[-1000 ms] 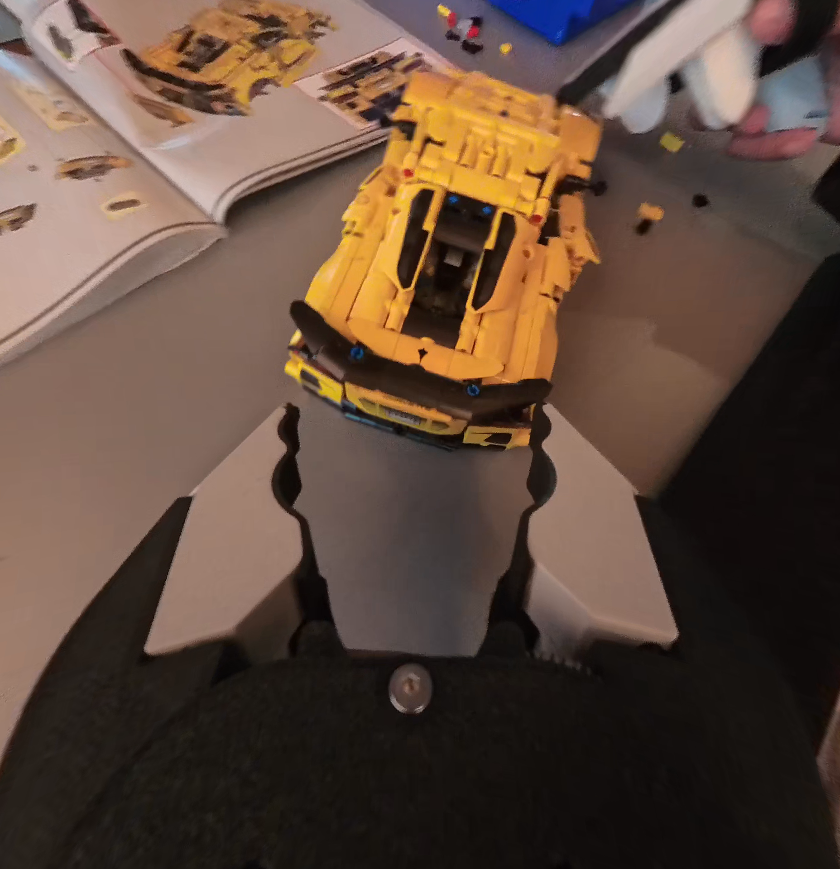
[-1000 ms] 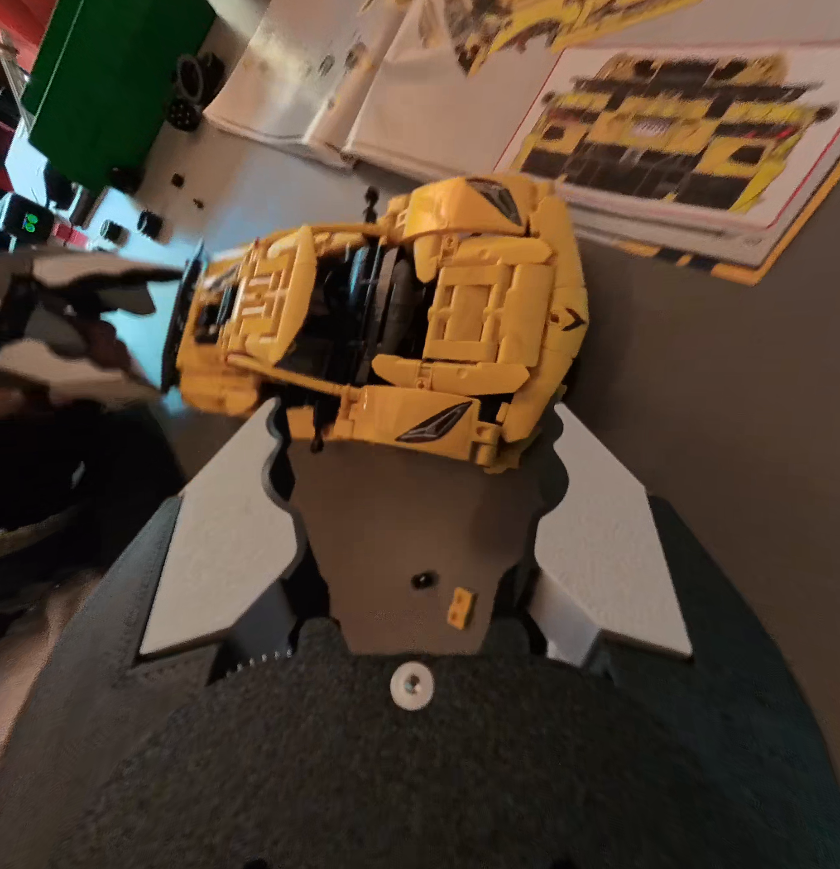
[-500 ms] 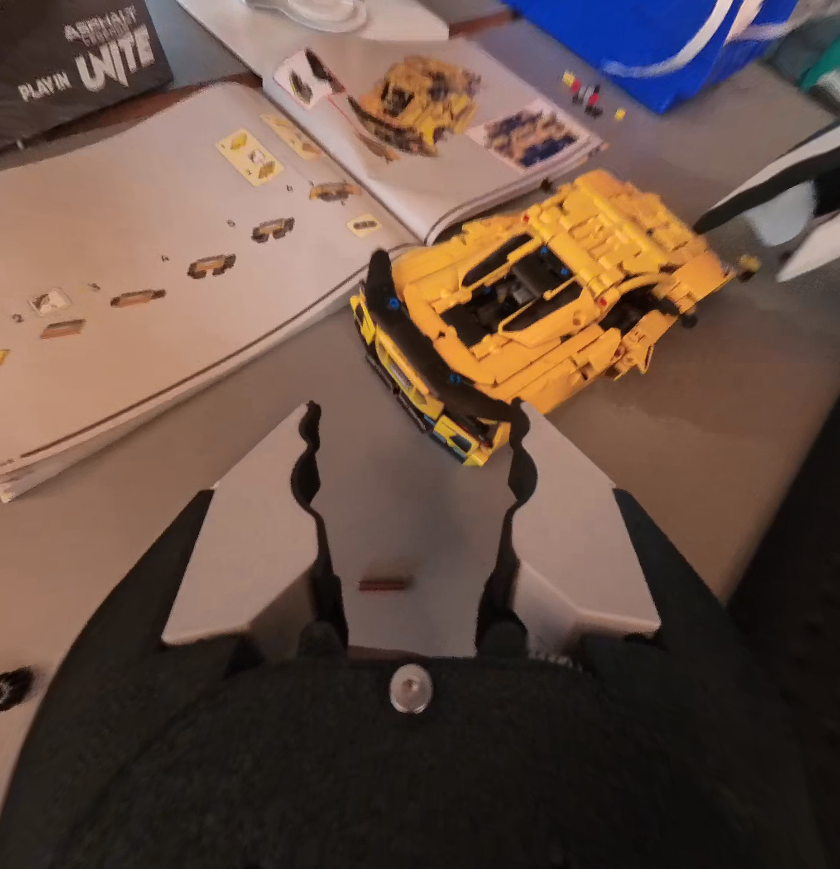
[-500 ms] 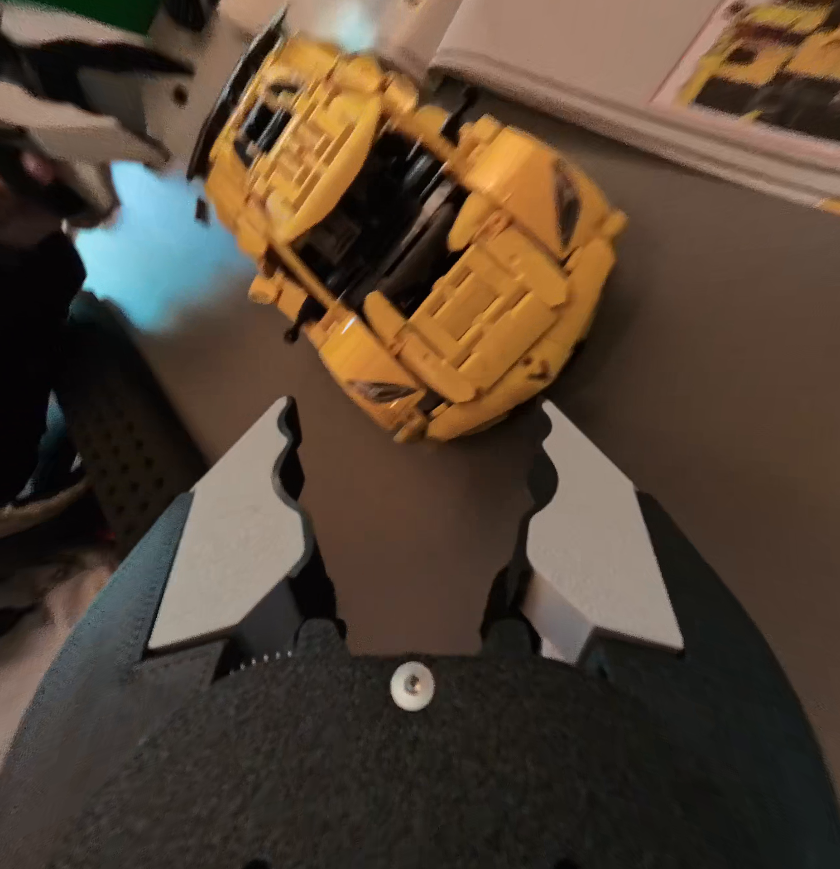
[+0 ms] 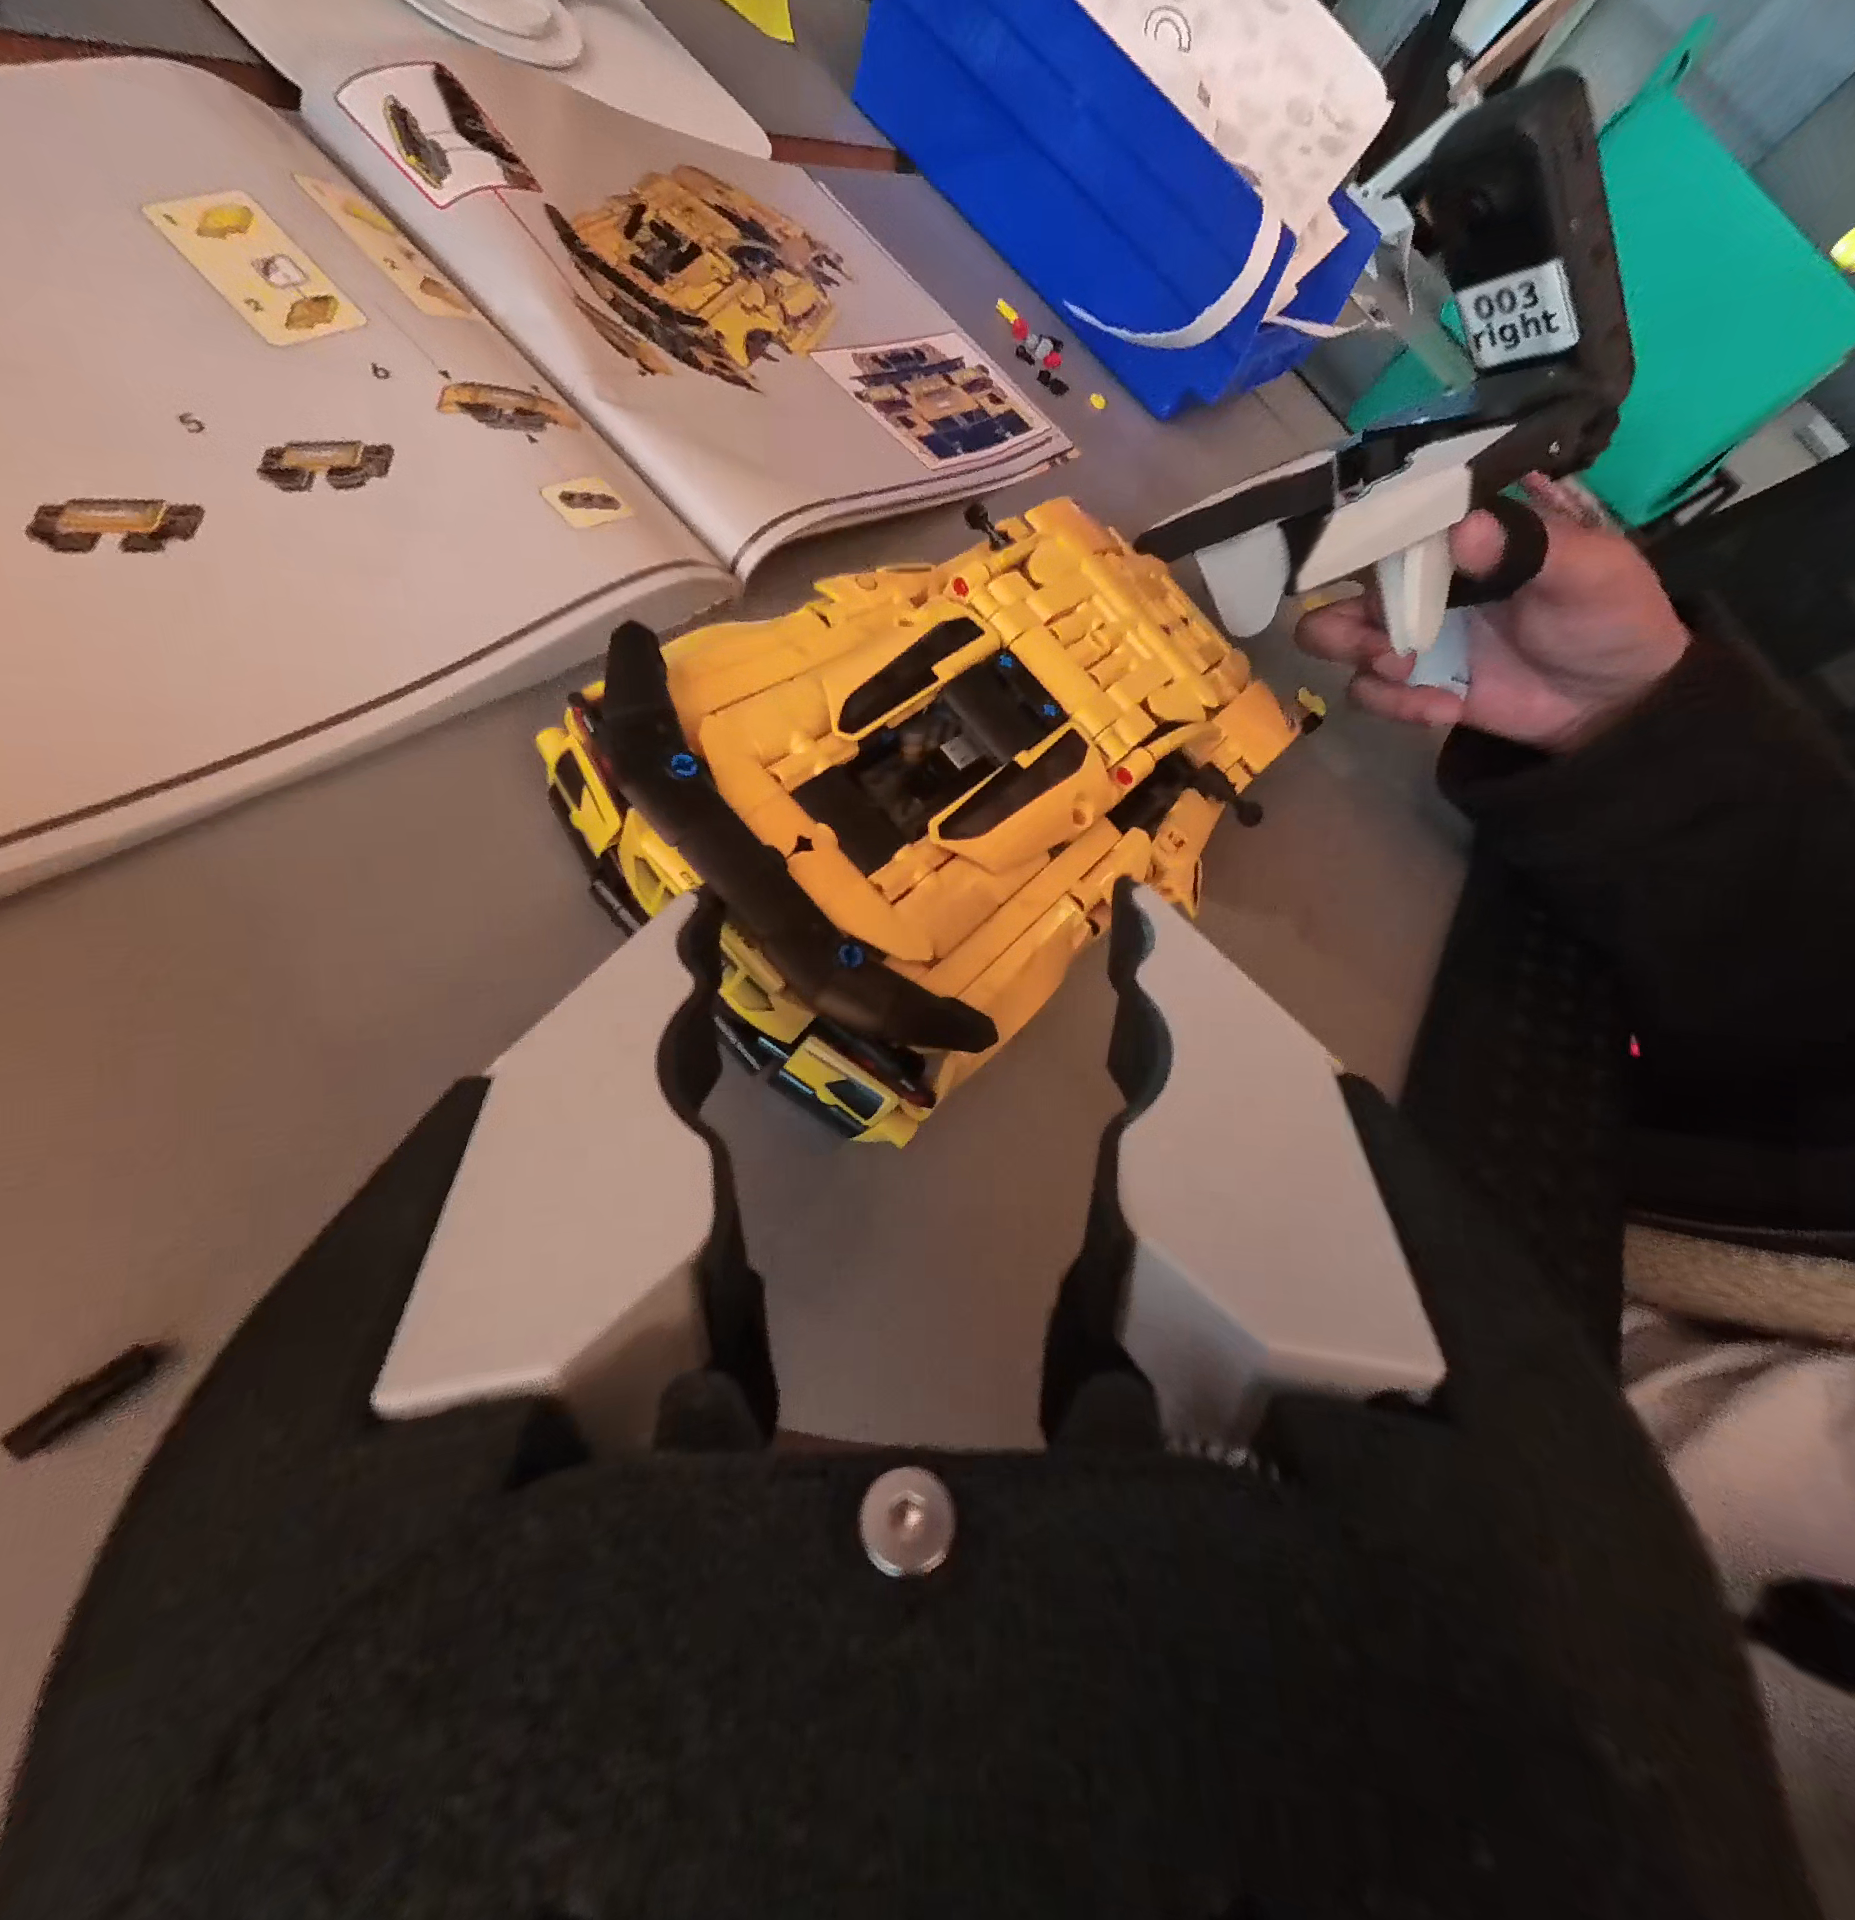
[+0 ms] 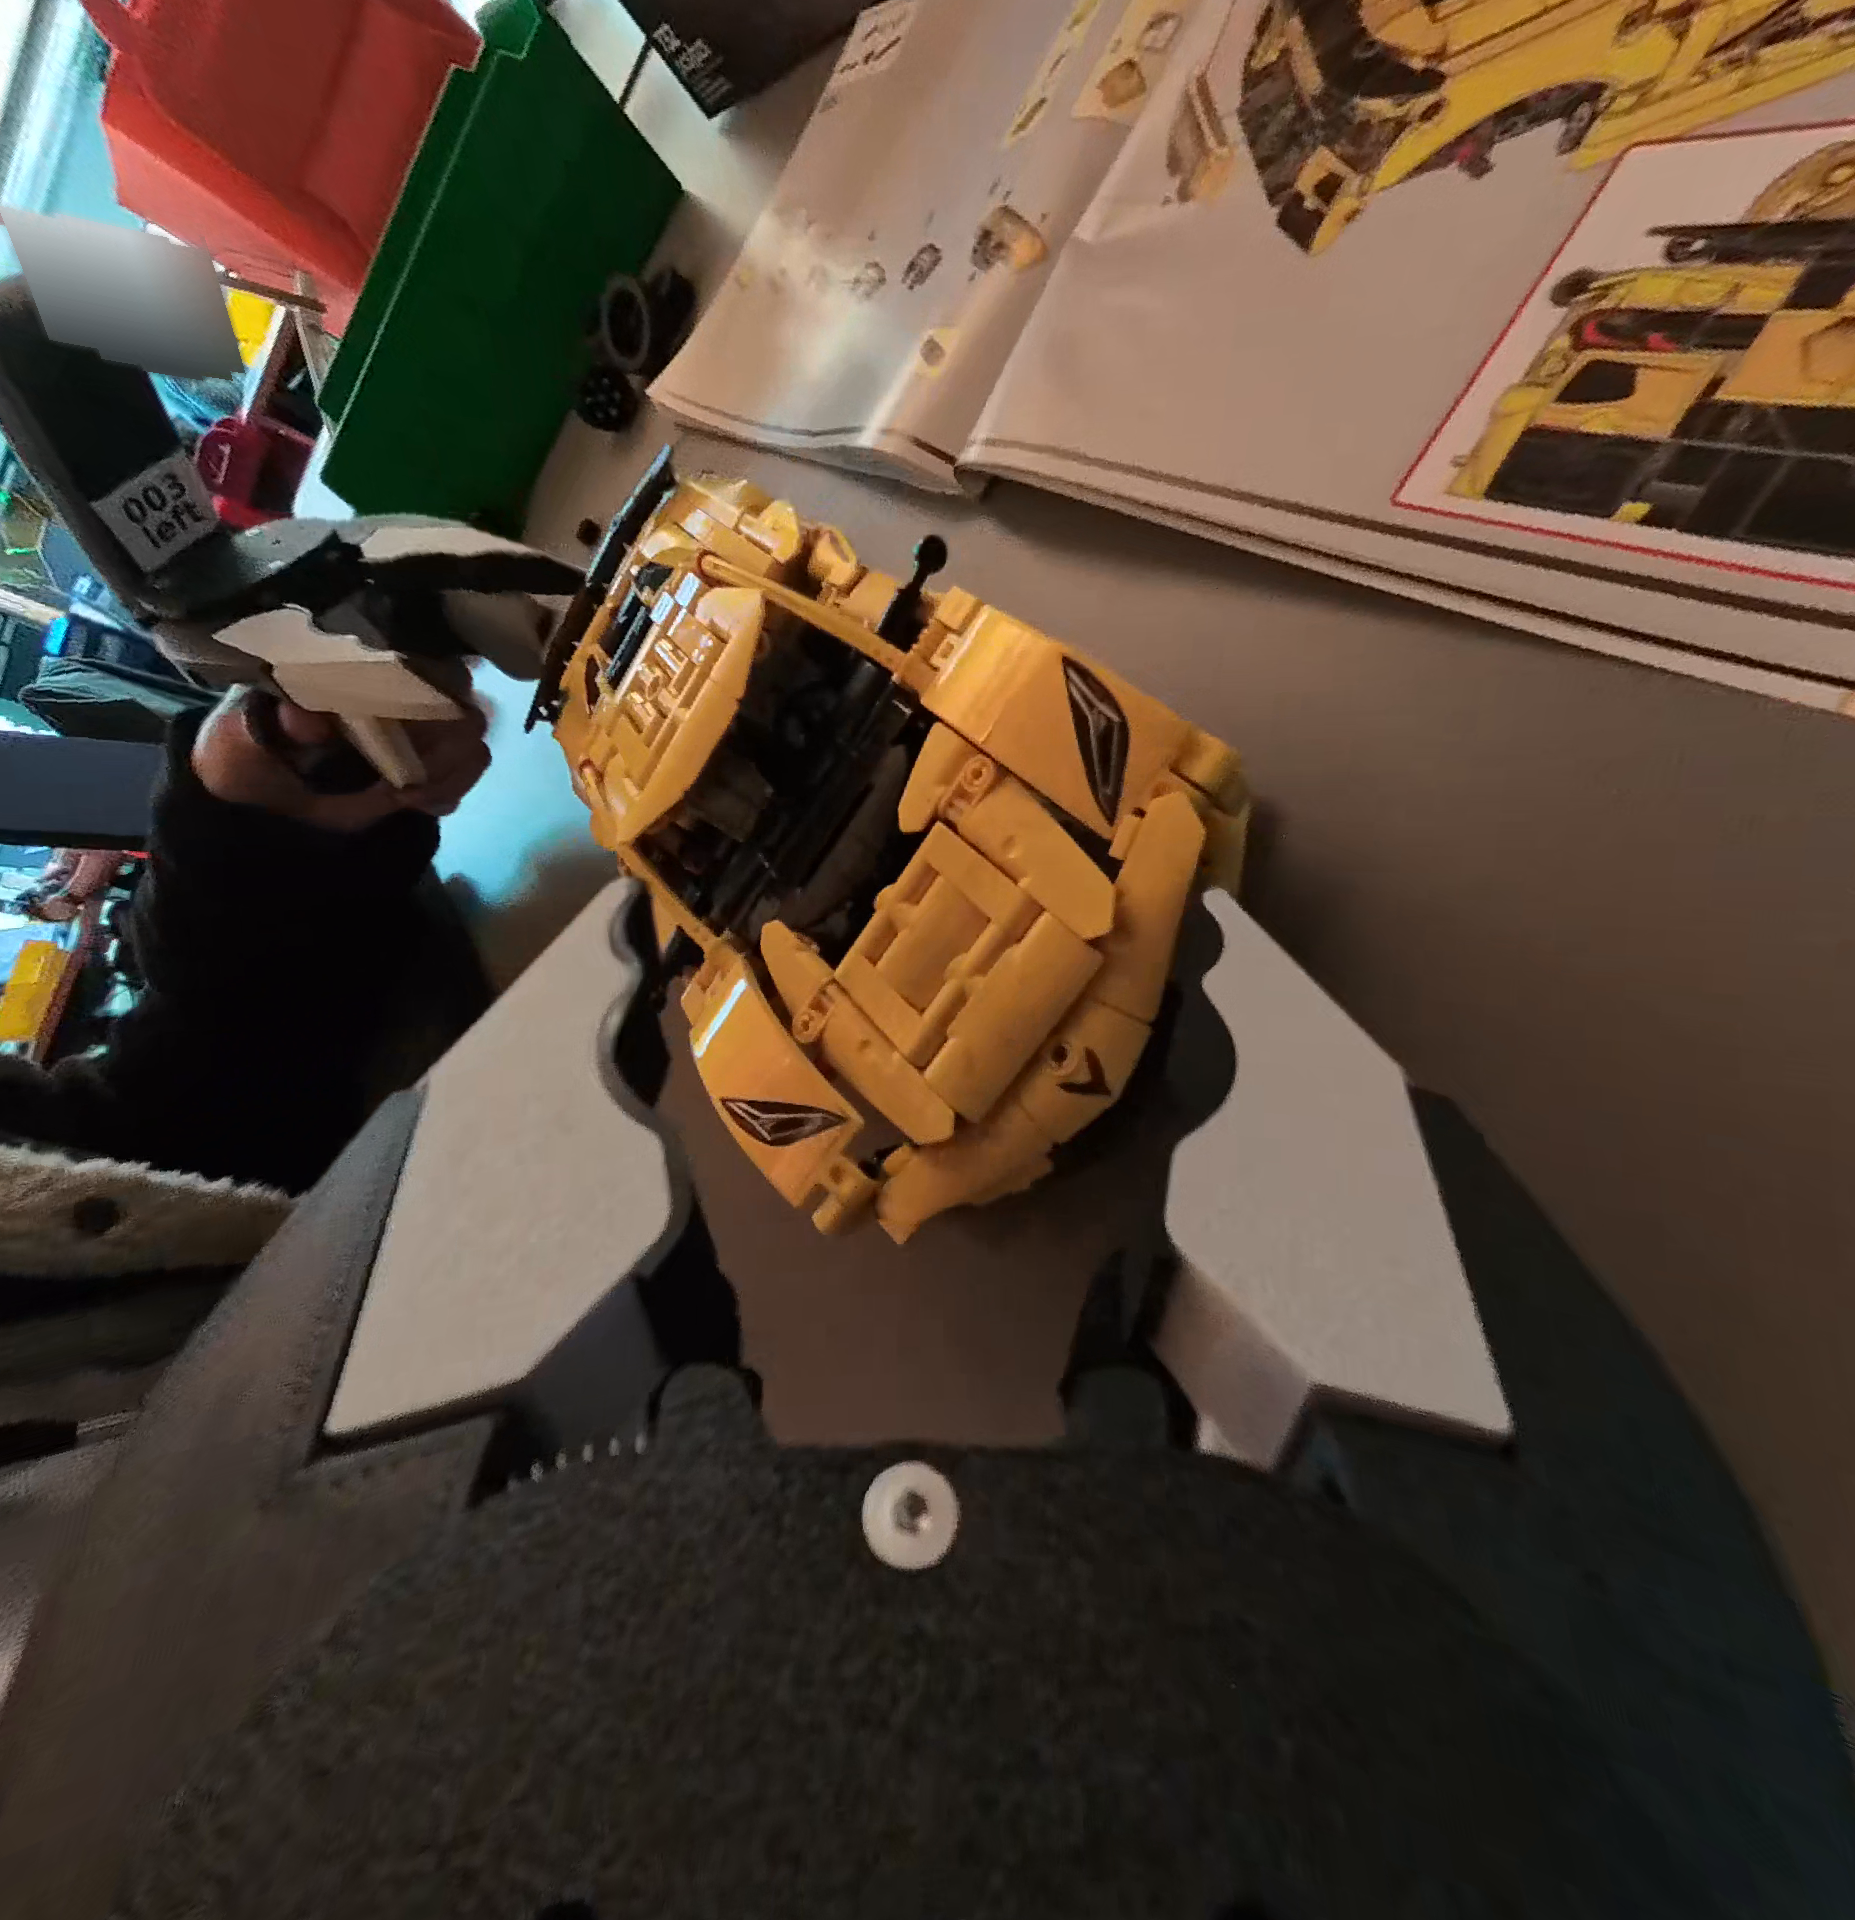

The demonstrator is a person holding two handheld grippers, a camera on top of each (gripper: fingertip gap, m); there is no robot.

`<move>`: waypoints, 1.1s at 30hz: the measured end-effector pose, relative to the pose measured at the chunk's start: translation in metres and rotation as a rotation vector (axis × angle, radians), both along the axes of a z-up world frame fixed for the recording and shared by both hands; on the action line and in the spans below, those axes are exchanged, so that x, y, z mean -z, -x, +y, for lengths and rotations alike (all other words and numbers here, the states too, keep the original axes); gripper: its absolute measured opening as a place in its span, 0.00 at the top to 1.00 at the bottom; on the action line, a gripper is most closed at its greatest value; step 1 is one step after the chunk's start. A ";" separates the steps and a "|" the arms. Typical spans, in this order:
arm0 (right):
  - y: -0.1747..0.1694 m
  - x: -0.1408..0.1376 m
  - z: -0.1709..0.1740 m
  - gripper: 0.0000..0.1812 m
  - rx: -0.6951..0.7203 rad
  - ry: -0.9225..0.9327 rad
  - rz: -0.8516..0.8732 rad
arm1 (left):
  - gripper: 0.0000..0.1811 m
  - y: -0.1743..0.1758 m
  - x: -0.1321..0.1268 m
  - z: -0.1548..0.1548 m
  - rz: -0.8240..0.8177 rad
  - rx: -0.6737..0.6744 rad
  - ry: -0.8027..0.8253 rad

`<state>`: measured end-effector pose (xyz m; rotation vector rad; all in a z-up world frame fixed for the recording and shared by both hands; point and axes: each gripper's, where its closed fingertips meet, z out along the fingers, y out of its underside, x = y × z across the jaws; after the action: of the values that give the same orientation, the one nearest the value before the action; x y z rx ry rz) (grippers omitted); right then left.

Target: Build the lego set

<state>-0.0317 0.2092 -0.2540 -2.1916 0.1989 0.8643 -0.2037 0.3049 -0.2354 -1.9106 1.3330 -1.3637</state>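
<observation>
Car: your yellow toy car (image 5: 902, 800) sits on the grey table (image 5: 227, 987), just beside the open instruction book (image 5: 279, 468). It looks close to finished, going by the picture on the page.
Long axis: the car lies on a diagonal, with the black rear wing (image 5: 757, 862) toward your left gripper (image 5: 907, 925) and the nose (image 6: 954, 1091) toward your right gripper (image 6: 912, 935).
Left jaws: wide apart and holding nothing. The wing end of the car lies between the 2 fingertips, but you cannot tell from these views whether a tip touches it.
Right jaws: wide apart, also holding nothing. The nose lies in the gap, just ahead of the tips.
Nearer hand: neither. Each gripper has 1 end of the car, so a 2-handed lift or turn looks like the next move.
Risk: squeeze the wing and it may pop off, so grip the body instead.
Count: 1 car, 1 open book, 2 grippers, 1 blue bin (image 5: 1089, 187), 1 green bin (image 6: 487, 270), 1 red bin (image 6: 268, 125).
Loose bits: a small cluster of pieces (image 5: 1037, 348) near the blue bin, too small to count, and 1 dark stick (image 5: 76, 1397) near your left gripper.
</observation>
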 end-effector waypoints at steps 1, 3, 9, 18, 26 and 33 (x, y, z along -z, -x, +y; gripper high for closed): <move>-0.004 -0.001 -0.001 0.49 0.006 -0.001 -0.009 | 0.59 0.003 -0.001 0.002 0.007 -0.007 0.014; -0.026 -0.016 0.003 0.59 0.085 -0.055 -0.072 | 0.59 0.008 -0.009 0.021 0.036 -0.072 -0.043; -0.118 -0.120 0.039 0.60 0.290 -0.284 -0.442 | 0.58 -0.033 -0.088 0.095 -0.017 -0.201 -0.339; -0.184 -0.054 0.083 0.61 0.319 0.101 -0.512 | 0.58 -0.100 -0.055 0.158 -0.028 -0.393 -0.289; -0.177 0.003 0.075 0.69 0.304 0.231 -0.396 | 0.61 -0.099 -0.042 0.134 -0.089 -0.251 -0.220; -0.172 0.016 0.047 0.77 0.222 0.347 -0.259 | 0.64 -0.105 -0.024 0.127 -0.022 -0.197 -0.240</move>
<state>0.1401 0.2562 -0.2703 -2.5157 0.4834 0.4408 -0.0992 0.4320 -0.2117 -1.8053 1.2017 -1.0751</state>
